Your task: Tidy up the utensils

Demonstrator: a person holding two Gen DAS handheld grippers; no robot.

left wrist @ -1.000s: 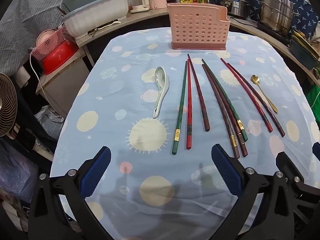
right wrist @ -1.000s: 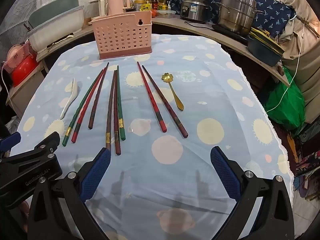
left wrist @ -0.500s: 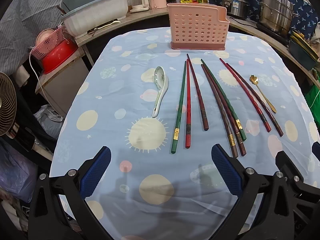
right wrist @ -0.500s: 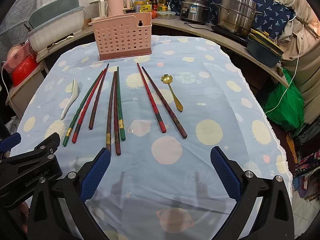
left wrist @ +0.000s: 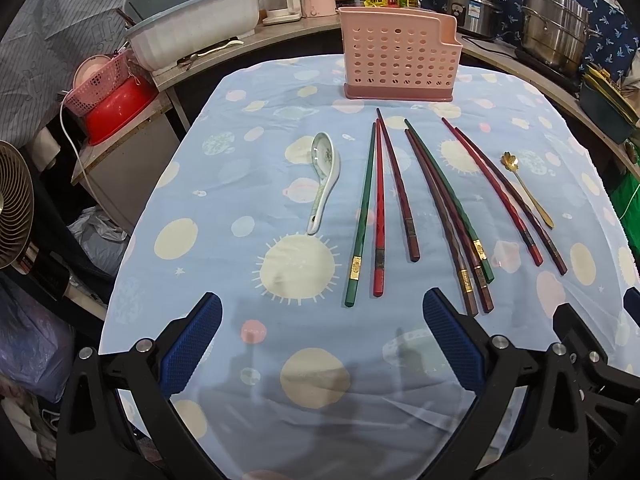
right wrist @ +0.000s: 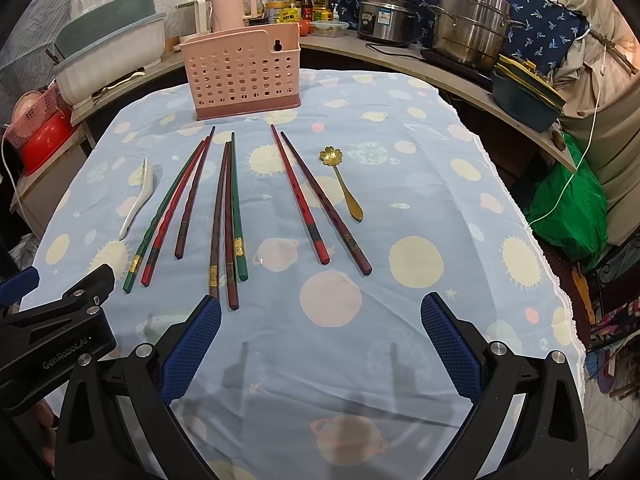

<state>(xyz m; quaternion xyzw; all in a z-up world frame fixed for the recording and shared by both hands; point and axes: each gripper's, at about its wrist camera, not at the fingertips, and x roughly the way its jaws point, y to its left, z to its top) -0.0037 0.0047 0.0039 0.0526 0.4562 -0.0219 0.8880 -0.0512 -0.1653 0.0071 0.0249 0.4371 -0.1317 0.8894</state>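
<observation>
A: Where does everything sit?

B: All flat on the desk (left wrist: 248,360) in front of the pink holder (left wrist: 400,58); chopsticks (left wrist: 444,208) in a fan, ceramic spoon (left wrist: 325,178) to their left, gold spoon (right wrist: 345,184) to their right; left tongs (left wrist: 322,342) and right tongs (right wrist: 320,342) both gape wide, holding nothing.

A: How will they handle?

B: Chopsticks likely light, stiff, slick; pinch the thick near ends; the ceramic spoon looks fragile, so take its handle gently.
</observation>
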